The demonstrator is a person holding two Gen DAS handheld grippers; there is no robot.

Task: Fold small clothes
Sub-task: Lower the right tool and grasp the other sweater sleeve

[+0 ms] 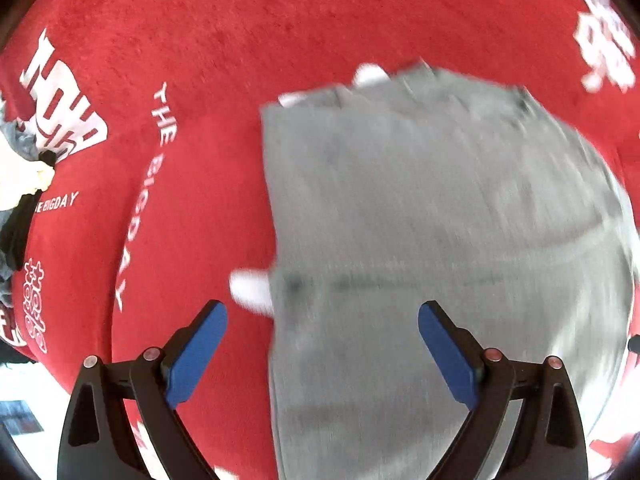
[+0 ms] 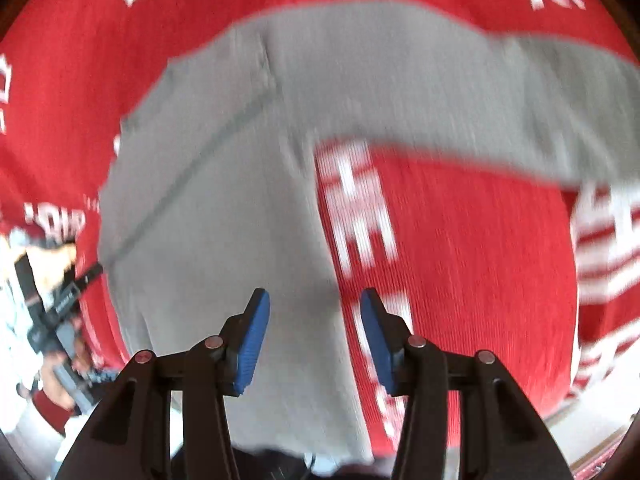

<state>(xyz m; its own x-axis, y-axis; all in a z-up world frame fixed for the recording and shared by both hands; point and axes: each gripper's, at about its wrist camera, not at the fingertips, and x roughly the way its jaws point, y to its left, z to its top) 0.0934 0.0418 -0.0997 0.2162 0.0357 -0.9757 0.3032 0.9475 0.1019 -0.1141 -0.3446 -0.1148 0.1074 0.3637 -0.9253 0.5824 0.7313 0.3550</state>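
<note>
A grey garment lies flat on a red cloth with white lettering. In the left wrist view it fills the centre and right; my left gripper hovers open over its left edge, holding nothing. In the right wrist view the same grey garment spreads across the centre, with one part running off to the upper right. My right gripper is open just above the garment's right edge, empty. Both views are motion-blurred.
The red cloth covers the whole work surface. A pile of dark and pale clothes lies at the far left. The other hand-held gripper shows at the left of the right wrist view.
</note>
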